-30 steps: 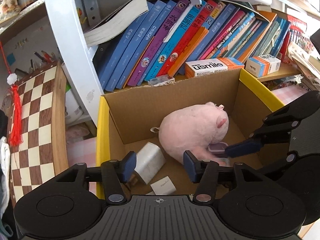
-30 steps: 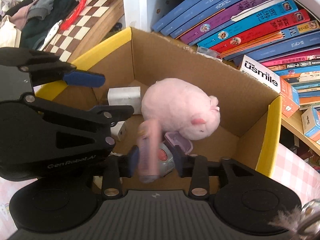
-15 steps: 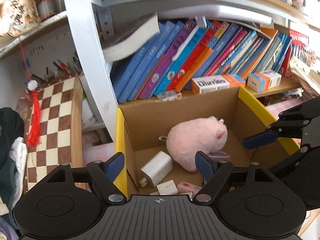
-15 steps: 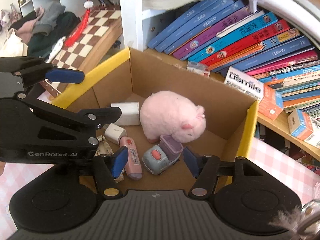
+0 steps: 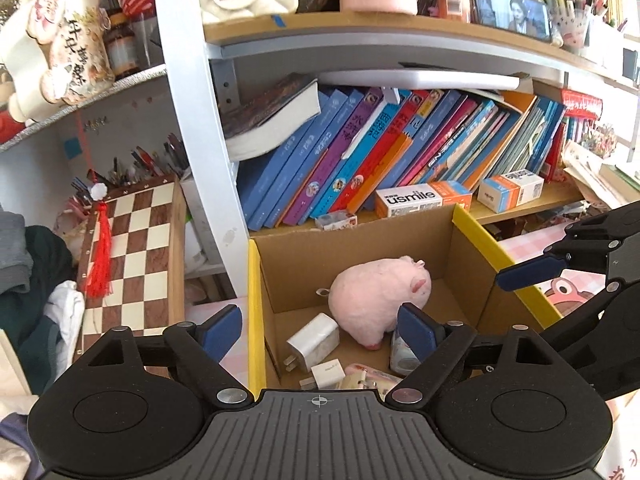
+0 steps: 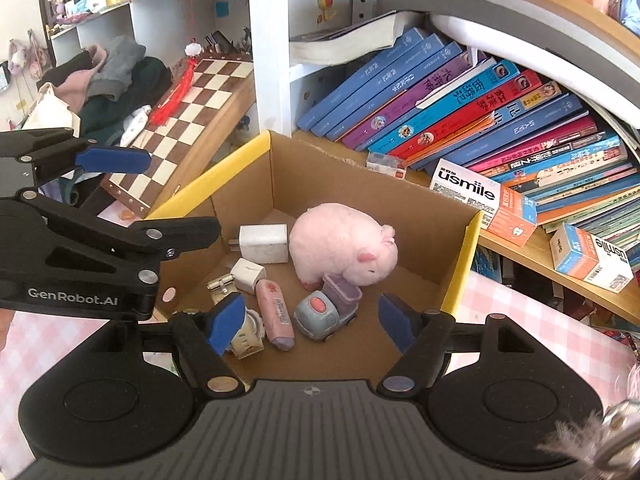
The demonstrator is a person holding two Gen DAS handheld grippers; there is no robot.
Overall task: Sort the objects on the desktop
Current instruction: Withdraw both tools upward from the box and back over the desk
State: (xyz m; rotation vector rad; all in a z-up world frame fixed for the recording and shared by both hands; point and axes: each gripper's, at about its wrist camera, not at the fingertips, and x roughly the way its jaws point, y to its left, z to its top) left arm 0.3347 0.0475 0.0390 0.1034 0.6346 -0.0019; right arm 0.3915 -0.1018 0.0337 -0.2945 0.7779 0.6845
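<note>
Both tongs hang released and empty above the cardboard box (image 6: 460, 264): right tongs (image 6: 312, 320) over its near edge, left tongs (image 5: 320, 332) at its nine o'clock rim. Inside, the pink eraser (image 6: 276, 314) and toy car (image 6: 326, 314) lie nearest, the plush pig (image 6: 340, 242) at twelve o'clock. Judged best: lift clear of the rim before seeking another item.

Pink plush pig (image 6: 342, 242); brown-and-cream chequered board (image 5: 134, 256); seemingly grey toy car (image 6: 326, 314).

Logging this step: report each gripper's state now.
Left gripper: open, holding nothing.
Right gripper: open, holding nothing.
</note>
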